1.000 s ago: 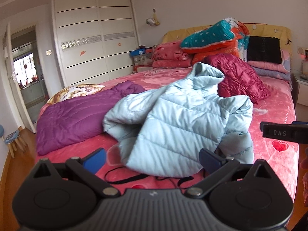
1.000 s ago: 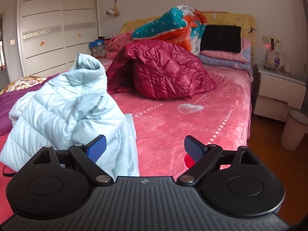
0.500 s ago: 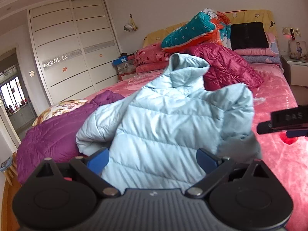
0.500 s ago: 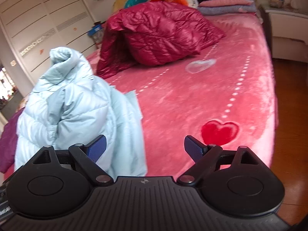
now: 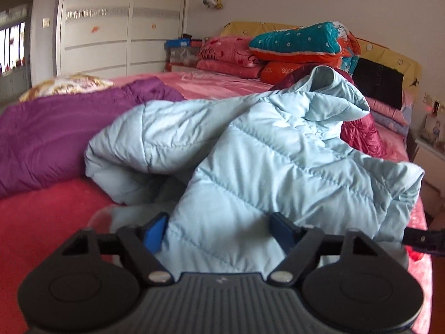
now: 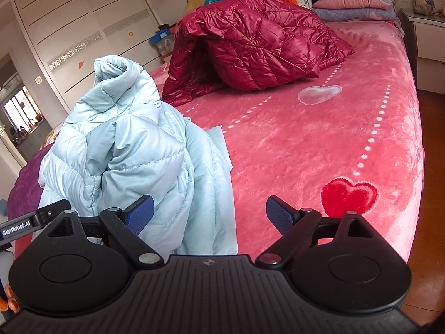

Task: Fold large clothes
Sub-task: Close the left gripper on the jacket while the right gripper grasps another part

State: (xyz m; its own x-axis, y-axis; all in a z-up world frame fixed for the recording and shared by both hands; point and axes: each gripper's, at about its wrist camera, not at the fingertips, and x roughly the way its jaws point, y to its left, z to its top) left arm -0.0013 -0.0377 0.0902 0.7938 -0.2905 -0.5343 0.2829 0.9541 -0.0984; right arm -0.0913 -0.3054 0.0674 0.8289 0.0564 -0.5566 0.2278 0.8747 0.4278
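Your left gripper [image 5: 219, 229] is wide open, low at the near edge of the bed [image 6: 347, 139], fingers straddling the hem of the blue jacket [image 5: 278, 161] with fabric between them but nothing pinched yet. Your right gripper [image 6: 210, 215] is also wide open, its left finger [image 6: 139, 214] just beside the jacket's right side, its right finger over bare blanket, holding nothing. The jacket sits crumpled in a heap near the front edge, collar sticking up, one sleeve flopped out toward the purple coat [image 5: 55, 133] on the left side of the bed. Looks like you're lining up both grippers on the bottom hem so you can lift and spread it flat before folding; no fold is made yet. Red coat [image 6: 250, 47] lies bunched farther back toward the headboard, apart from the blue one and out of the way. Pillows [image 5: 294, 44] are stacked at the head. Puffy slick shell will likely slip, so bite deep.
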